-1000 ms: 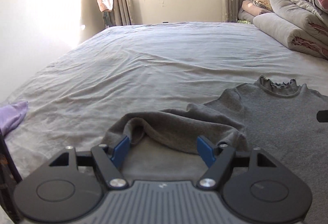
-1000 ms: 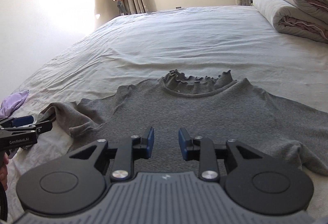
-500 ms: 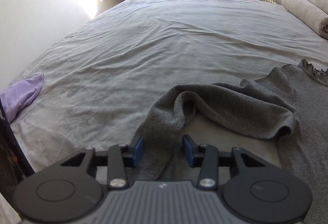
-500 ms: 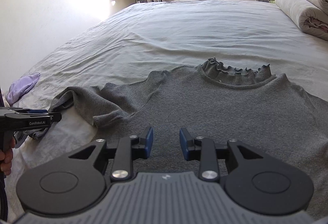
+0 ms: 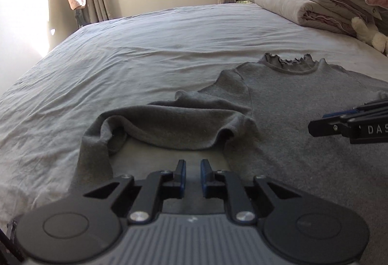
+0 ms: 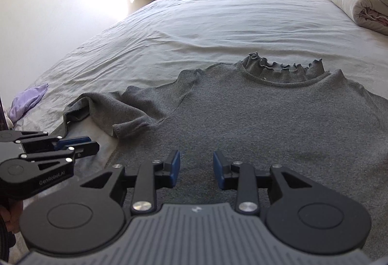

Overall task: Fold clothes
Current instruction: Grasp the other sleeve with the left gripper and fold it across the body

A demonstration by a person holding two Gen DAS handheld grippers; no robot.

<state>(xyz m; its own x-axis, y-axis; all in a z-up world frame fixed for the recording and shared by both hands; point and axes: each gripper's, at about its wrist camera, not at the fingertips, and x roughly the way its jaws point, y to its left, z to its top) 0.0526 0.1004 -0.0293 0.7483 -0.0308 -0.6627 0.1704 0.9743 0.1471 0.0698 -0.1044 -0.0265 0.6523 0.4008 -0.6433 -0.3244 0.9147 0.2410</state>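
Black grippers [image 5: 192, 175] [image 6: 196, 170] tilted over sweater [image 6: 266, 124]

You're working a fuzzy, matt grey knit sweater [image 6: 278, 124] with a frilled collar, on a smooth, lightly creased cotton-looking bedsheet [image 6: 218, 22]. Your grippers' fingers [image 6: 173, 169] look matt black plastic with blue rubbery pads and shiny metal screws.

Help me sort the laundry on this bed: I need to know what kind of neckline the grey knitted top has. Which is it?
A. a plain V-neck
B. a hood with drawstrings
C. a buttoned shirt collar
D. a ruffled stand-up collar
D: the grey knitted top lies flat on the bed sheet, and its ruffled stand-up collar shows a wavy frilled edge.
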